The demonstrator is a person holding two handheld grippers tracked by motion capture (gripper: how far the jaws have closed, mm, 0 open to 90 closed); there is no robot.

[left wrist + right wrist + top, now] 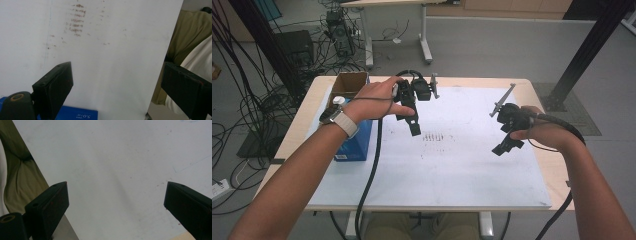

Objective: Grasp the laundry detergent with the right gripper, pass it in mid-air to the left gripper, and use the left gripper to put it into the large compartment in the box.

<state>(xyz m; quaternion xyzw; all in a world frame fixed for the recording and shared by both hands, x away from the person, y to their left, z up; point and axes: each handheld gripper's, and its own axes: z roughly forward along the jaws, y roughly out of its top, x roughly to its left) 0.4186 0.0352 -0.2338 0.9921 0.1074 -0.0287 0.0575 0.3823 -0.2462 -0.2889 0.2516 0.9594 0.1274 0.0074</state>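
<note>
A person holds both grippers in the air over a white sheet that covers the table. The left gripper hangs above the sheet's left middle, tilted down toward the person. In the left gripper view its jaws stand wide apart with nothing between them, and the left gripper looks onto the stained sheet. Over the sheet's right part the right gripper is held the same way. In the right gripper view the right gripper is open too, with bare sheet between its jaws.
A blue box lies at the table's left side, partly under the left forearm, with an open cardboard box behind it. A white cap sits by the wrist. Dark smudges mark the sheet's middle. Cables trail off the front edge.
</note>
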